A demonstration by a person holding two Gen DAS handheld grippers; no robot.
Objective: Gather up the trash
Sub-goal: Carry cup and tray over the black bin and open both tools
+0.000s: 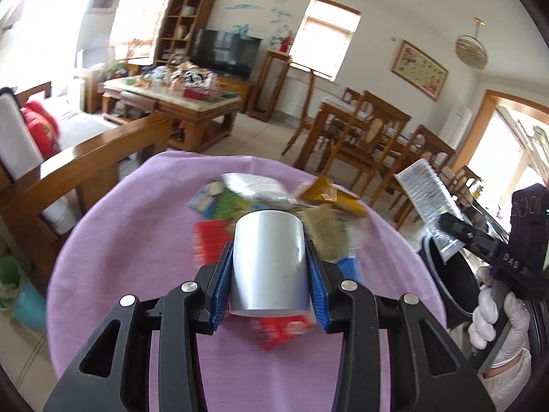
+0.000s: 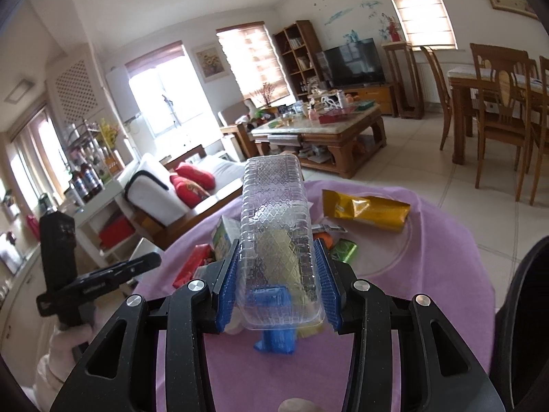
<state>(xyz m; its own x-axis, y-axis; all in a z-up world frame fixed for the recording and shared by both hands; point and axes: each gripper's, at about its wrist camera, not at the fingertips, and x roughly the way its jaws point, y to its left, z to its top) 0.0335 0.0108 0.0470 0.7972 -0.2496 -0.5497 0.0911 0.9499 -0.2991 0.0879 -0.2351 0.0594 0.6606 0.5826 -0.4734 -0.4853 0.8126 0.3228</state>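
Here the left gripper (image 1: 269, 279) is clamped on a white paper cup (image 1: 268, 261), its blue ribbed pads (image 1: 221, 288) pressed against both sides of the cup, which is held above the purple tablecloth (image 1: 137, 240). Beyond the cup, a blurred heap of wrappers lies on the cloth: a red packet (image 1: 209, 243), a green and blue one (image 1: 219, 202), a white packet (image 1: 254, 185) and a yellow packet (image 1: 338, 195). Another red wrapper (image 1: 281, 331) shows just under the cup.

The right gripper (image 2: 278, 281) is closed on a clear plastic tray (image 2: 276, 230) with a diamond-patterned surface, gripped on its long sides and raised over the same table. In the left wrist view this tray (image 1: 427, 199) is seen over the black bin (image 1: 453, 285) at the table's right edge, with the white-gloved hand (image 1: 497, 312) holding the gripper handle.

In the right wrist view a yellow foil bag (image 2: 367, 209) lies on the cloth (image 2: 429, 240) well beyond the tray, a small green wrapper (image 2: 345, 250) sits near the right finger, a red box (image 2: 192, 264) near the left finger, and a blue piece (image 2: 274, 338) lies under the tray.
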